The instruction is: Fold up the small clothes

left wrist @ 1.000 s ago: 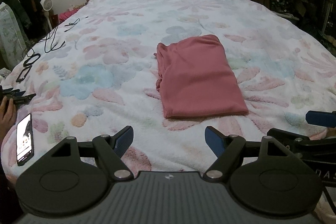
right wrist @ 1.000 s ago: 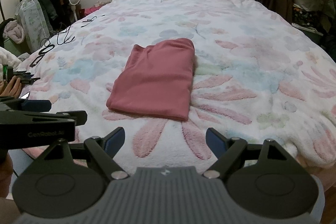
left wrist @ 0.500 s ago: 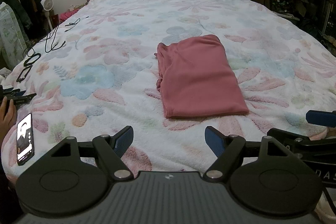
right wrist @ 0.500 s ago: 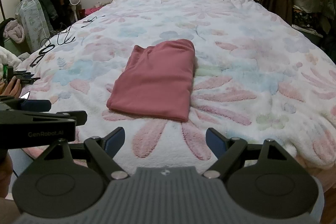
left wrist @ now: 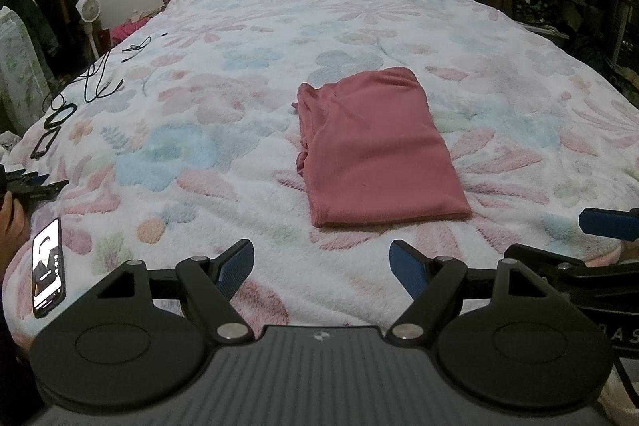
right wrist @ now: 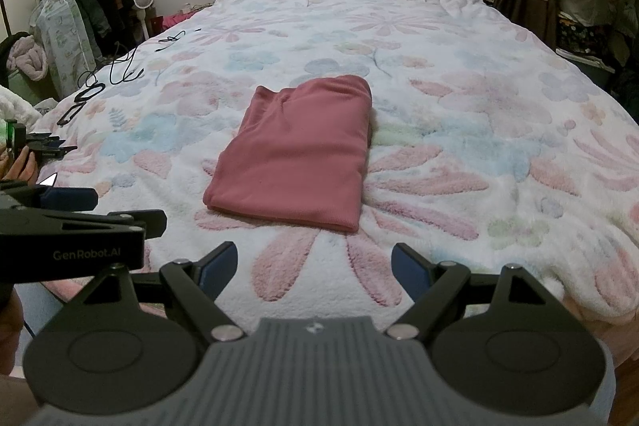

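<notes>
A pink garment (left wrist: 379,150) (right wrist: 299,154) lies folded into a flat rectangle in the middle of the floral bedspread (left wrist: 239,98) (right wrist: 479,114). My left gripper (left wrist: 321,268) hovers open over the near edge of the bed, short of the garment, with nothing between its blue pads. My right gripper (right wrist: 313,268) is likewise open and empty, held back from the garment's near edge. The right gripper's blue fingertip (left wrist: 607,222) shows at the right edge of the left wrist view, and the left gripper's body (right wrist: 76,222) shows at the left of the right wrist view.
A lit phone (left wrist: 48,268) lies on the bed's near left corner. Black cables (left wrist: 100,82) and glasses (left wrist: 56,124) rest along the left edge. A person's hand (left wrist: 12,222) holds a black tool at far left. Clothes racks, a fan and piled bedding surround the bed.
</notes>
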Demonstrator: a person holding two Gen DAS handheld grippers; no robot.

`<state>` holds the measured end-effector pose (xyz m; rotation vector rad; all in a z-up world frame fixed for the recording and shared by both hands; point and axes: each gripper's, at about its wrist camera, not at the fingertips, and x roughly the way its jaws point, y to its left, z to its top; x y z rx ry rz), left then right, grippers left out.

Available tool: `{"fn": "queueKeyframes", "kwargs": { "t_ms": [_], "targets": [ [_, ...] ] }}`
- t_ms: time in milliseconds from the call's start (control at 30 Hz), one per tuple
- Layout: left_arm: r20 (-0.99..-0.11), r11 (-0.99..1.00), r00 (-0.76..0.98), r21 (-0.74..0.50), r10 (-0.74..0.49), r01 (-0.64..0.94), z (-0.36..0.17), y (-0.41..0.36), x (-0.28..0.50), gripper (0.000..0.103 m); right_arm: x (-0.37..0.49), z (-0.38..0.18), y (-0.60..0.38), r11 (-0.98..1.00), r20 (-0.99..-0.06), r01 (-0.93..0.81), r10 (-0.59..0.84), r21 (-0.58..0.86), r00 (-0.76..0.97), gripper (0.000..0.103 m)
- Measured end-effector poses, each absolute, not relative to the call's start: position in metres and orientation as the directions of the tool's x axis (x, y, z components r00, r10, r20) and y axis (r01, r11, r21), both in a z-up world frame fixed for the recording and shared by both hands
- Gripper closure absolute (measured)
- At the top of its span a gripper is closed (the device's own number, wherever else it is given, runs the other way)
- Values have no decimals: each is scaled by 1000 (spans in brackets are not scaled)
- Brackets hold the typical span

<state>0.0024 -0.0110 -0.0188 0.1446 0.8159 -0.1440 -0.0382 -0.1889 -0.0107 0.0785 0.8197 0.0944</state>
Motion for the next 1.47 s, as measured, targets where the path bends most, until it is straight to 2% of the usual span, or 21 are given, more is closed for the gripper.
{"fn": "queueKeyframes", "kwargs": {
  "t_ms": [1467],
  "targets": [
    [-738, 981, 671, 70, -70, 179, -14, -12, 8, 14, -30, -9, -196, 993, -734, -61, 115, 100, 669, 23]
  ]
}}
